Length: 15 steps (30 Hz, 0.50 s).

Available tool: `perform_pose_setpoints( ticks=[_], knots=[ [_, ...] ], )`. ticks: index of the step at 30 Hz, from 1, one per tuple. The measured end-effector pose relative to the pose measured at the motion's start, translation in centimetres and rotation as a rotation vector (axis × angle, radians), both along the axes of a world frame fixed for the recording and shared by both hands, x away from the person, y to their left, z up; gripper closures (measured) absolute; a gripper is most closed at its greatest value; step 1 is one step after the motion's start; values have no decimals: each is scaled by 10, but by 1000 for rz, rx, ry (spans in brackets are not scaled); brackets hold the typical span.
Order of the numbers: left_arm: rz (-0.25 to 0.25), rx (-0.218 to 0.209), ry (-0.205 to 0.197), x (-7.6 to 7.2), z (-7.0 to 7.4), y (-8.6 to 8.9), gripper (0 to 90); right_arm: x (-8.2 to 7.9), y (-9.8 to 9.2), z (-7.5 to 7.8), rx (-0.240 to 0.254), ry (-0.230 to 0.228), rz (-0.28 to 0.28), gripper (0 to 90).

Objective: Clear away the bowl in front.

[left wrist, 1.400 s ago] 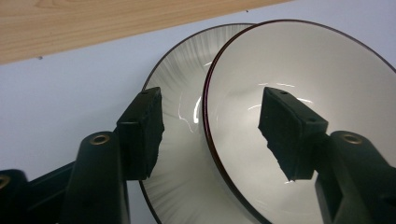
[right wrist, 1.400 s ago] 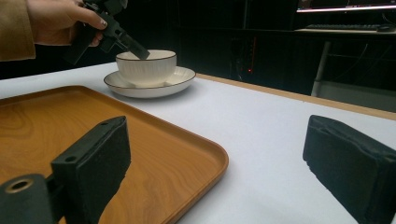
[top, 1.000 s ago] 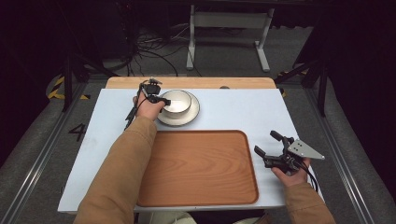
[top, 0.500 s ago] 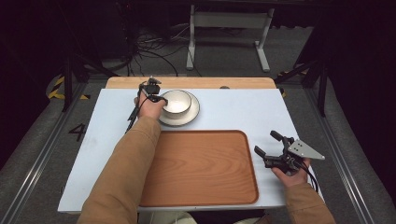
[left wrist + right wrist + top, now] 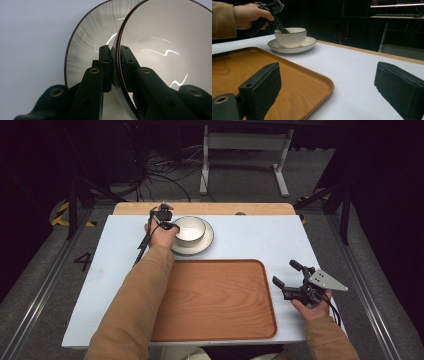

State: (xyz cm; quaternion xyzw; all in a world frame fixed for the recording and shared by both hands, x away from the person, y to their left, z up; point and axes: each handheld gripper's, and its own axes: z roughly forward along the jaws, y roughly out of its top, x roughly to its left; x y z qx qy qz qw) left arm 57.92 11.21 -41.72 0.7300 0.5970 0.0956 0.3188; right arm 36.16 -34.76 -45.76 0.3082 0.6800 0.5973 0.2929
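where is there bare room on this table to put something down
The wooden tray is bare all over. Bare tabletop lies between the plate and the table's right edge. It is crowded at the far left, where the left gripper grips the bowl, and around the right gripper.

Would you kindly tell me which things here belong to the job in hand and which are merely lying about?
In hand:
- left gripper, shut on the white dark-rimmed bowl's rim
- white dark-rimmed saucer under the bowl
- probably the empty wooden tray

Lying about:
- right gripper, open, idle beside the tray
- cables on the floor
- white metal stand
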Motion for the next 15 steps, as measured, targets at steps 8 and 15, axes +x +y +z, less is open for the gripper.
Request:
perform_pose_setpoints(
  ticks=[8,15],
  knots=[
    [-11,-13,-16,-4,7,-3,824,0,0,0,-1,-1,0,80],
    [-29,-40,-38,-10,17,-3,822,0,0,0,-1,0,1,79]
  ],
)
